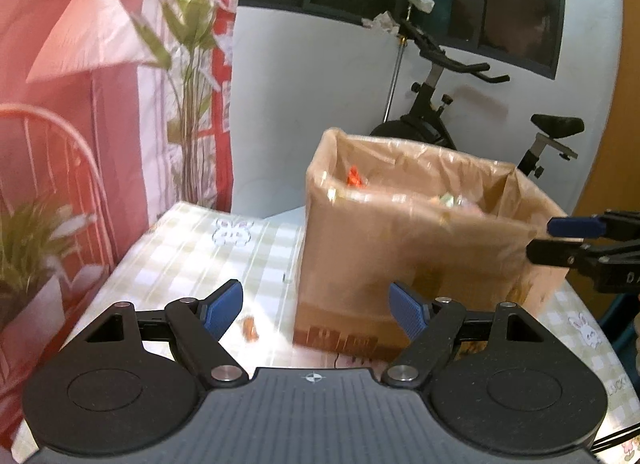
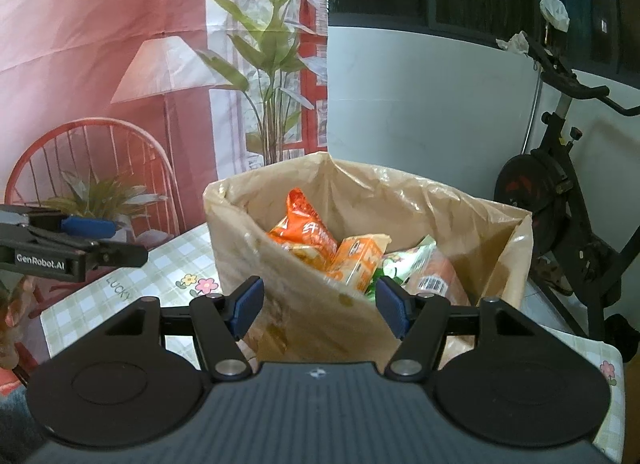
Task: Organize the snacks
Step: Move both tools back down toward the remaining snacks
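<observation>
Nearest the lens in the left wrist view, left gripper (image 1: 316, 310), blue pads (image 1: 222, 308) spread wide apart, nothing between them, hovering above the checked tablecloth (image 1: 192, 248); just past the fingertips, a cardboard box (image 1: 400, 264) lined with a thin plastic bag (image 1: 420, 160), standing upright on the cloth; a small orange-brown scrap (image 1: 250, 328) lying on the cloth close to the box's near left corner, too blurred to identify; at the right edge, right gripper (image 1: 560, 238) seen side-on at rim height beside the box's right corner, fingers parted with nothing between them.

Nearest in the right wrist view, right gripper (image 2: 320, 306) likewise released, pads well apart and empty, poised at the near rim of the cardboard box (image 2: 320, 328); inside the liner, snacks piled loosely: an orange packet (image 2: 308, 224) leaning upright toward the back left, a smaller orange packet (image 2: 358, 260) tilted against it, a green-and-white packet (image 2: 404, 264) to the right, and a reddish packet with a barcode (image 2: 436, 280) against the right wall; left gripper (image 2: 108, 242) entering from the left edge above the tablecloth (image 2: 132, 284), clear of the box.

Behind the table, a printed backdrop (image 2: 120, 64) with lamp, chair and plants; to the right, an exercise bike (image 2: 560, 184) against a pale wall.
</observation>
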A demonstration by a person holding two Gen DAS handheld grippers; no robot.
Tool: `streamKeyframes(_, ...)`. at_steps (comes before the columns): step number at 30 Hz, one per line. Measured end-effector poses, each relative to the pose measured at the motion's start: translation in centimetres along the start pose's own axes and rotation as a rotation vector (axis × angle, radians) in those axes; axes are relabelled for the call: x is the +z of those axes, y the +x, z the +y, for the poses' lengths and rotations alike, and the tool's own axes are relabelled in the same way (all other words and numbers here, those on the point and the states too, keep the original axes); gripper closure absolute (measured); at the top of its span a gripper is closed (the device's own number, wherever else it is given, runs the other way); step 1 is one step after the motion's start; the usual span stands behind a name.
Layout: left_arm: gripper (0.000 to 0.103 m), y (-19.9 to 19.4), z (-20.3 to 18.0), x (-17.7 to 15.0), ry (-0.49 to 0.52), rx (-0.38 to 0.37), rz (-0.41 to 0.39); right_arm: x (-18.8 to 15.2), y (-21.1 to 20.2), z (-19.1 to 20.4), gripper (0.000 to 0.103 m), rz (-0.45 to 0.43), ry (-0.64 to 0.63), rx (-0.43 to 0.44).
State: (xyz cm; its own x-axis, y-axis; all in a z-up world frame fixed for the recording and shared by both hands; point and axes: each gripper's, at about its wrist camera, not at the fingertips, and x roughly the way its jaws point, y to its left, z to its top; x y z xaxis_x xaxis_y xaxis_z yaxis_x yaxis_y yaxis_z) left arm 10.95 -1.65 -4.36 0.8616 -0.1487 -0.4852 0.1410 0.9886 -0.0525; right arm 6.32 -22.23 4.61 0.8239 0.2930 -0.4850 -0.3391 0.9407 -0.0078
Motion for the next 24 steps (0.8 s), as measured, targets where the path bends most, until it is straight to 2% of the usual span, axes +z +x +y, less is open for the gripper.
streamKeyframes(14,0.021,0.5,1.6,-6.6,-0.046,0.056,0.084,-4.9,0.3,1.6,0.038,0.021,0.037,-0.013)
streamKeyframes(24,0.021,1.1,2.4,-10.1,-0.063,0.079,0.148,-9.2,1.9,2.4,0.038,0.099,0.068,-0.011)
